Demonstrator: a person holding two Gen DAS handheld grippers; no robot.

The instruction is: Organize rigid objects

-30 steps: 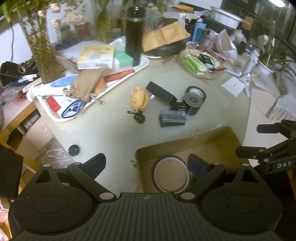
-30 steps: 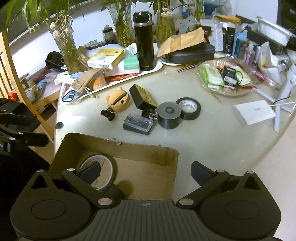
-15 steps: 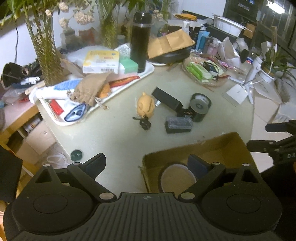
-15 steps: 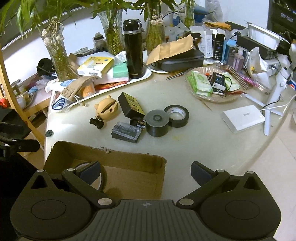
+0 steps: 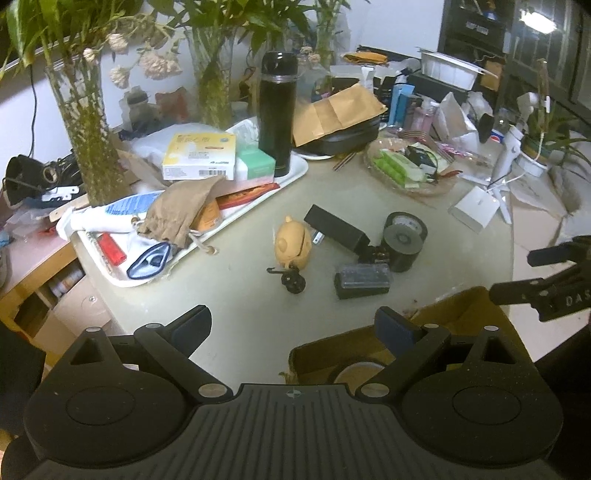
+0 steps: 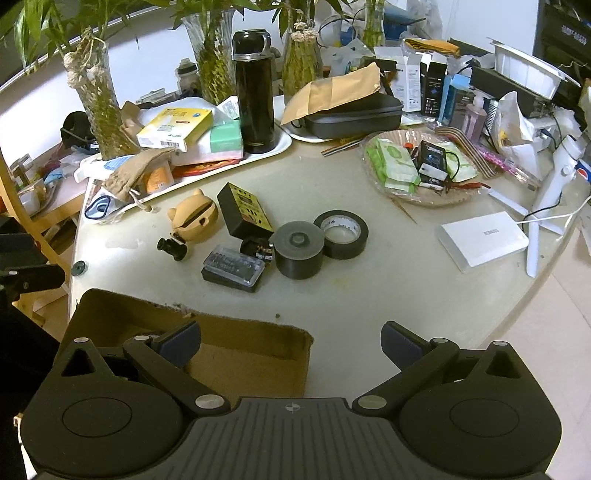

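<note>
Tape roll (image 5: 356,373) flat in open cardboard box (image 6: 243,354), black tape rolls (image 6: 341,233) on table

Dim, warm indoor light with a bright ceiling lamp (image 5: 537,16) glaring at upper right of the left wrist view, soft shadows, mild softness overall, and strong fisheye bending with dark vignetted corners.

Bare table (image 6: 369,295) btwn cardboard box (image 6: 236,328) & cluster: bit case (image 6: 233,267), grey roll (image 6: 299,249).
</note>
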